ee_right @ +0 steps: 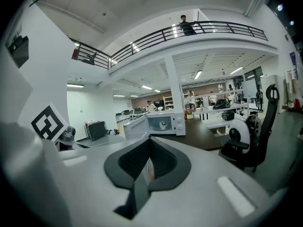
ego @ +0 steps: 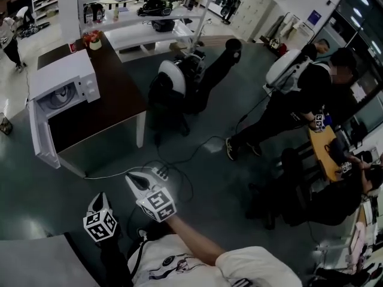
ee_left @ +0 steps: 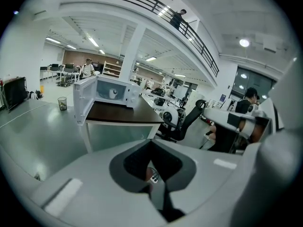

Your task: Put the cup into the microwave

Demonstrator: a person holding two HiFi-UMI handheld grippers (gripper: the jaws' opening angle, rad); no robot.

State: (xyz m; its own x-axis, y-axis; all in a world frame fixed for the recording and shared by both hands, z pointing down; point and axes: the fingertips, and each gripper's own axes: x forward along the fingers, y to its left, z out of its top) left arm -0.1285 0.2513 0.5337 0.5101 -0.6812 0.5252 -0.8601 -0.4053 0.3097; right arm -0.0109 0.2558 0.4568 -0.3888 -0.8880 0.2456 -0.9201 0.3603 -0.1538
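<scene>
On the dark surface (ego: 119,94) at the head view's upper left: white microwave (ego: 63,88), door (ego: 42,137) swung fully open. Cup (ee_left: 112,93) sits inside the cavity, small and white, upright; the right gripper view shows it there too.

Both grippers low in the head view, near the person's body, well apart from the microwave.
- Left gripper (ego: 102,197): marker cube up. Its own view shows the fingers (ee_left: 118,150) closed tip to tip, nothing between them, aimed toward the microwave's open side.
- Right gripper (ego: 134,179): held on an outstretched forearm, just right of the left one. Fingers (ee_right: 180,150) closed together, empty, pointed at the microwave front.

Floor: power strip (ego: 159,173) with cable, just beyond the right gripper. Black office chair (ego: 197,76) with white backrest beside the surface's right edge. Small plant pot (ego: 93,40) at the surface's far end. Seated people at right, around a small wooden desk (ego: 323,154).
</scene>
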